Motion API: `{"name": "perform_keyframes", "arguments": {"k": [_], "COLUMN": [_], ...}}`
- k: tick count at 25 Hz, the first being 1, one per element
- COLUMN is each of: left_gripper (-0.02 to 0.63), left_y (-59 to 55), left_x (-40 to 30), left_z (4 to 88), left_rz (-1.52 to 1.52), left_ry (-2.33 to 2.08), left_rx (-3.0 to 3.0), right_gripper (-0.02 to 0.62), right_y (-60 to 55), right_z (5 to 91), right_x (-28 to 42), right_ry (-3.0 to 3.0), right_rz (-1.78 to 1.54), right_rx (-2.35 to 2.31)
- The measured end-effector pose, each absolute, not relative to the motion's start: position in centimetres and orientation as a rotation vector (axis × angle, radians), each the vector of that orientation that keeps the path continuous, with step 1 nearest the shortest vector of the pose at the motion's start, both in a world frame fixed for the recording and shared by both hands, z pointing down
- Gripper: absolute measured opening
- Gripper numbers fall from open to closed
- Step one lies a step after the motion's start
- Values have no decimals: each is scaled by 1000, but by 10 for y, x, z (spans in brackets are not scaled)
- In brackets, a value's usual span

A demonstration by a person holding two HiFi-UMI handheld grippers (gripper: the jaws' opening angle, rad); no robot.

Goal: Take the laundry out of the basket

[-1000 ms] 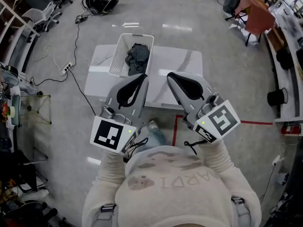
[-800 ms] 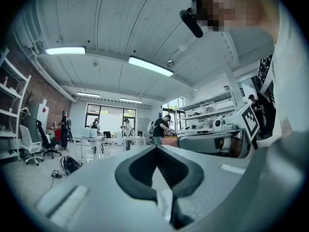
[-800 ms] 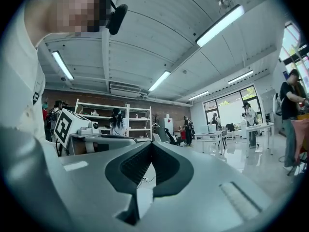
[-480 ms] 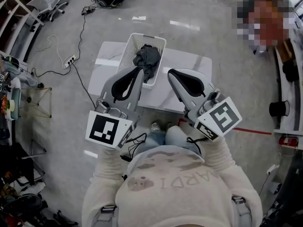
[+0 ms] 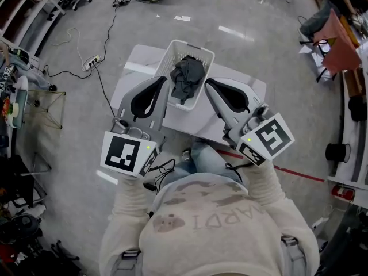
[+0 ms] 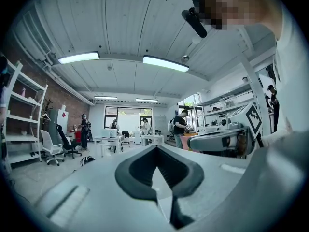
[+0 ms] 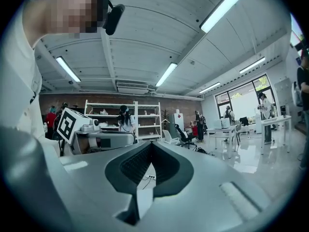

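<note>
A white slatted laundry basket (image 5: 198,53) stands on a white table (image 5: 135,69), and a heap of dark grey laundry (image 5: 187,78) lies in it. In the head view both grippers are held up in front of the person, above the table's near edge. The left gripper (image 5: 163,81) is just left of the basket and the right gripper (image 5: 208,84) just right of it. Neither touches the basket or the cloth. Both gripper views look level across the room, so the basket is hidden there. The left gripper (image 6: 155,149) and the right gripper (image 7: 151,145) are each shut on nothing.
A power strip (image 5: 92,62) with a black cable lies on the floor left of the table. A red floor line (image 5: 299,173) runs at the right. Shelving (image 5: 17,91) lines the left side, and a black stool (image 5: 334,153) stands at the right. People stand far off by desks.
The person has stepped closer to the table. The basket has shifted from beyond the left gripper to between the two gripper tips. Both grippers stay shut.
</note>
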State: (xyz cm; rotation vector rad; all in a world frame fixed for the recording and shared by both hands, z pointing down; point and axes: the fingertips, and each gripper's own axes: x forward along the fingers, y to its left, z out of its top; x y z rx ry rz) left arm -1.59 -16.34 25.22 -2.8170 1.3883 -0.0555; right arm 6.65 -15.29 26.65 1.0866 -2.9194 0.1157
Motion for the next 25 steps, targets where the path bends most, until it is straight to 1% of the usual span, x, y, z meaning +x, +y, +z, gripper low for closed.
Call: {"name": "perform_keyframes", "arguments": {"k": [16,25], "left_gripper": [0,0], "left_y": [-270,-318], "left_x": [-17,-20], "left_z": [272,280], "left_rz": [-86,-95], "left_ry": [1593,1656], "left_rx": [-2758,-2731], "right_gripper": [28,28], "right_y": [-289,-336], "right_z": [299,317], "right_x": [63,58], "right_ry": [-2926,-2944], "right_rz": [163,218], "right_rx": [838,727]}}
